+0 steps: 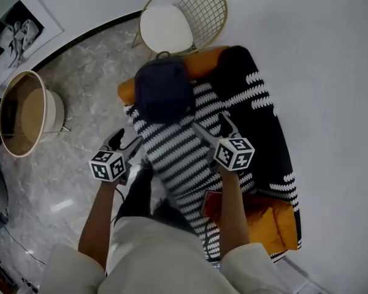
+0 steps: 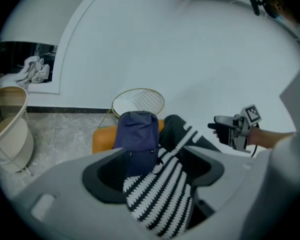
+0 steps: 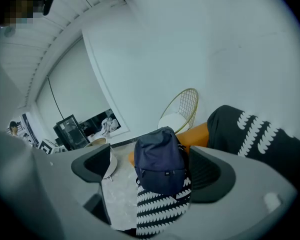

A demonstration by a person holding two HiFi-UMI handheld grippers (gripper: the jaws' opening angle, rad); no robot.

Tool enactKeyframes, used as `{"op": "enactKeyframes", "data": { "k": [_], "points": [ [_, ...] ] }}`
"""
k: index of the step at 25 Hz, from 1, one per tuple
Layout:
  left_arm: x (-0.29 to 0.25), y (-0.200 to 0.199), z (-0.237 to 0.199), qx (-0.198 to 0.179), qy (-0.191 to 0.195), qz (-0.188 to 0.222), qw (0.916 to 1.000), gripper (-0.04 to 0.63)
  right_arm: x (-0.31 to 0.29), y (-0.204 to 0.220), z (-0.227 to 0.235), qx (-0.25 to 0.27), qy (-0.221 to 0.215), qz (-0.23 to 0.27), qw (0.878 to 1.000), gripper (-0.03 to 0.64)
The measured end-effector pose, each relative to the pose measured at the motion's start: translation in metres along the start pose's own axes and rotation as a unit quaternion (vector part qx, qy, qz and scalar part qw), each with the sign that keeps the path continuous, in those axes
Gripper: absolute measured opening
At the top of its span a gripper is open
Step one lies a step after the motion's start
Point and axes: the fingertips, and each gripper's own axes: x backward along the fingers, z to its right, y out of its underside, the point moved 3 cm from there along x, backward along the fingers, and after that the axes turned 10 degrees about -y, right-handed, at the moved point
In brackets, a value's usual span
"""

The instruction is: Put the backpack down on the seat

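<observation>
A navy backpack stands upright at the far end of the orange sofa seat, on a black-and-white striped blanket. Both grippers hang clear of it on my side. Out over the sofa's left edge is my left gripper, open and empty. Over the blanket, my right gripper is open wide, nothing between its jaws. In the left gripper view the backpack shows beyond the left gripper. In the right gripper view the backpack stands ahead of the right gripper, untouched.
A gold wire chair with a white cushion stands just behind the sofa end. A round cream basket table is on the marble floor at left. A framed picture leans on the far wall. A white wall runs along the sofa's right side.
</observation>
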Motion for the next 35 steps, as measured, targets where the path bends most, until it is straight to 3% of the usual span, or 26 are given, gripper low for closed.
{"op": "enactKeyframes", "data": {
  "k": [9, 17, 22, 27, 35],
  "points": [
    [0.118, -0.009, 0.039, -0.065, -0.004, 0.069, 0.9955, 0.198, 0.082, -0.008, -0.097, 0.066, -0.014, 0.037, 0.997, 0.488],
    [0.213, -0.025, 0.085, -0.083, -0.013, 0.139, 0.9867, 0.148, 0.15, -0.009, -0.179, 0.114, -0.033, 0.066, 0.991, 0.489],
    [0.257, -0.024, 0.113, -0.106, -0.046, 0.137, 0.9837, 0.068, 0.187, -0.01, -0.227, 0.149, -0.045, 0.082, 0.984, 0.489],
    [0.294, -0.028, 0.148, -0.144, -0.036, 0.168, 0.9745, 0.009, 0.222, -0.01, -0.268, 0.195, -0.043, 0.094, 0.975, 0.461],
    [0.341, -0.043, 0.196, -0.19, -0.023, 0.222, 0.9561, 0.003, 0.259, -0.004, -0.309, 0.221, -0.054, 0.106, 0.968, 0.409]
  ]
}}
